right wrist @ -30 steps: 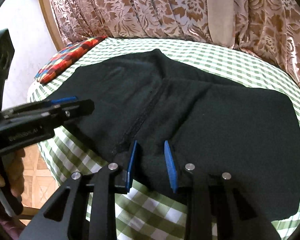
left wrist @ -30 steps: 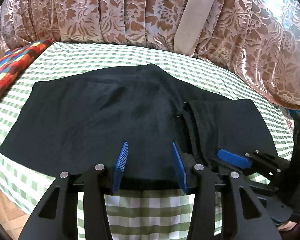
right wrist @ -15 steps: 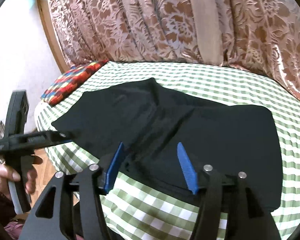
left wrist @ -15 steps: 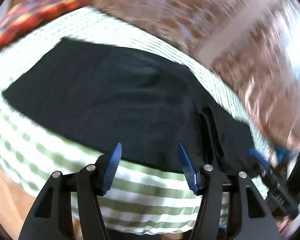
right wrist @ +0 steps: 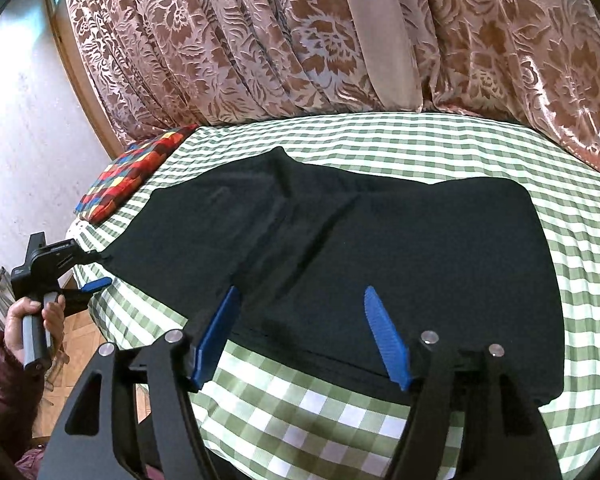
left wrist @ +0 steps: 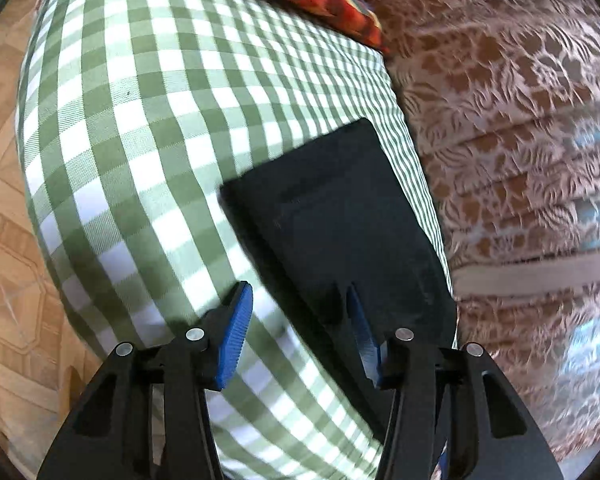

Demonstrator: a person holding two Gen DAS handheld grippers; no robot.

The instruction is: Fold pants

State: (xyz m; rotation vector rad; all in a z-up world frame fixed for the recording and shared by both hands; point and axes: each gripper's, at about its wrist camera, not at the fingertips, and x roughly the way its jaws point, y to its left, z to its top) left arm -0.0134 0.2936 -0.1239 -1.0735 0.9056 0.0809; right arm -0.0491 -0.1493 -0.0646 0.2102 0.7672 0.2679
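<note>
**Both jaws loose: lining up the next fold**

Nearest in the right wrist view, the right hand-held gripper (right wrist: 302,292) hovers over the near edge of the pants (right wrist: 380,248). Its jaws are opening and grip nothing. A second ago they were pinched narrow at that same edge, so it seems the cloth has just been let go.

The pants lie flat and dark on the checked surface (right wrist: 320,412), and their long axis runs left to right, parallel to the near edge. I cannot tell which end is the waist.

The left hand-held gripper (left wrist: 297,292) was beside its partner a second ago and has since swung out to the left end and rolled over. Its jaws are closing, half open, straddling the edge of the cloth without pressing it. I judge that a grab at that end comes next, to fold the pants along their length.

Beyond are a patchwork cushion (right wrist: 136,168) and a flowered curtain (right wrist: 300,40).
</note>
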